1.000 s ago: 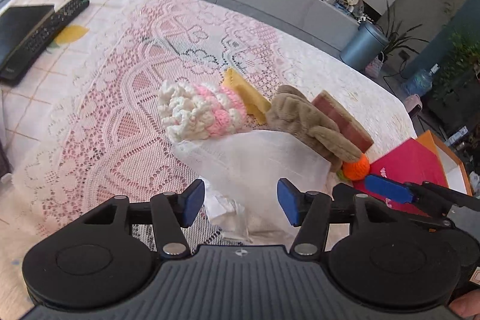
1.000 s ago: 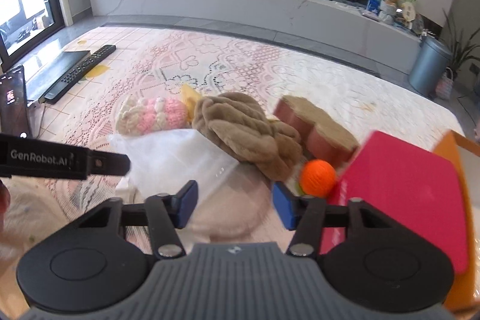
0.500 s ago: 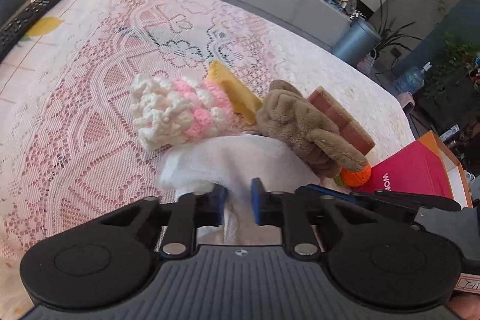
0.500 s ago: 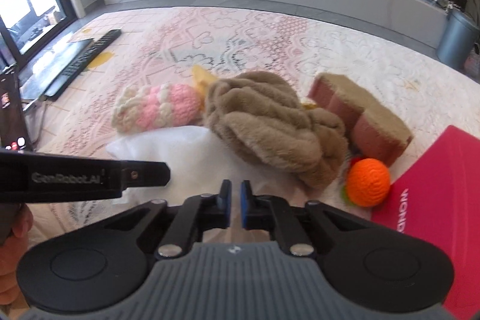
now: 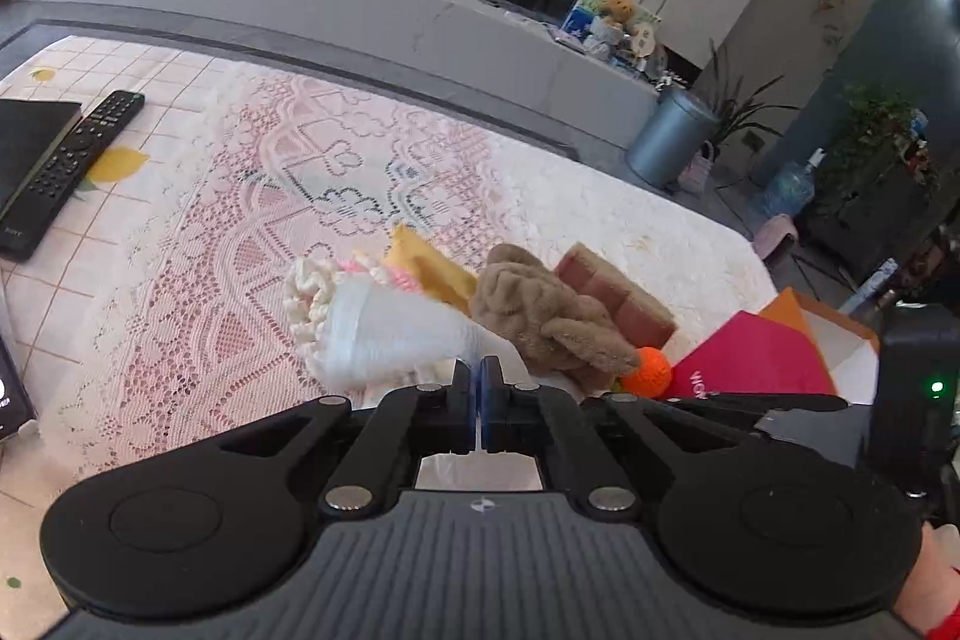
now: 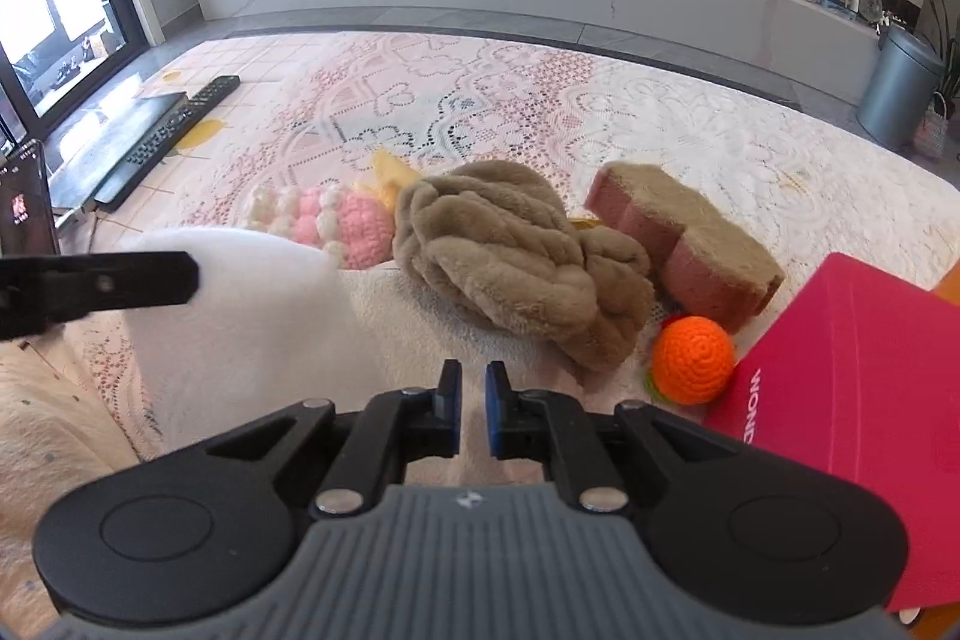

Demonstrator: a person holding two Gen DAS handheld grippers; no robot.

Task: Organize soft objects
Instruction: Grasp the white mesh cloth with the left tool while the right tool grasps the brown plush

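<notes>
Left gripper (image 5: 478, 388): we see its jaws clenched on the edge of the white mesh bag (image 5: 384, 334), which stretches out in front of it as a taut cone.
Right gripper (image 6: 473, 403): we see its jaws pinched together on the same bag (image 6: 252, 316), at the edge lying nearest us.
Brown plush (image 6: 510, 250): the landmark, lying mid-table on the lace tablecloth (image 6: 480, 100).
Pink-and-white crochet piece (image 6: 327, 220): touching the plush's left side, just behind the bag.
Yellow piece (image 6: 390, 172): behind the crochet piece, at the plush's far left edge.
Pink-sided sponge block (image 6: 684, 244): just right of the plush.
Orange crochet ball (image 6: 693, 358): right of the plush, in front of the block.
Red box (image 6: 852, 388): right of the ball; we read only "WOND" on its side before the gripper body cuts it off.
Remote control (image 5: 72, 160): far left of the plush; its small printing is too fine for us to read.
</notes>
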